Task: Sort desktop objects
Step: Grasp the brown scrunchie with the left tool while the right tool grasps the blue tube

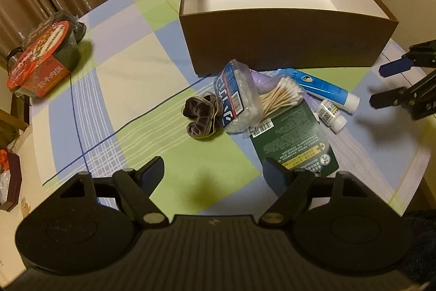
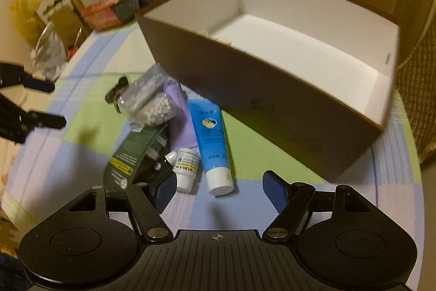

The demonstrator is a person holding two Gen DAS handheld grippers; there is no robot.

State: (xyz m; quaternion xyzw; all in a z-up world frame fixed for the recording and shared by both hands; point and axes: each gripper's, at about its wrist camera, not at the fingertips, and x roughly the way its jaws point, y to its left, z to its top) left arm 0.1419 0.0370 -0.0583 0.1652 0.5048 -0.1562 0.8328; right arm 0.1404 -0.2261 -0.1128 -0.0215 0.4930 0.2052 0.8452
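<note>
My left gripper (image 1: pixel 214 176) hangs above the checked tablecloth (image 1: pixel 136 89) with its jaws spread wide and nothing between them; my right gripper (image 2: pixel 216 187) is likewise spread and empty, low over the near edge of the heap. The things to sort lie in one loose cluster just in front of the brown box (image 1: pixel 286 40), whose white inside looks almost bare, though from the right wrist view something pale shows at its near left corner and I cannot tell what it is. In the heap, a dark scrunchie (image 1: pixel 200 113) sits at the left, touching a clear plastic case of cotton swabs (image 1: pixel 235 97) that is tipped up on edge. A loose bundle of wooden swabs (image 1: pixel 280 97) fans out beside it, over a green card package (image 1: pixel 293 138) that lies flat nearest my left gripper. A blue tube (image 1: pixel 321 87) with a white cap lies close to the box wall, and a small white bottle (image 1: pixel 331 113) lies just beside it, both on their sides. Something lilac (image 2: pixel 179 111) is tucked beneath the case and the tube. Directly ahead of my right gripper, the bottle and the tube's cap are closest. Off at the far left of the table stands a red-lidded instant meal bowl (image 1: pixel 43 59), well apart from the heap.
</note>
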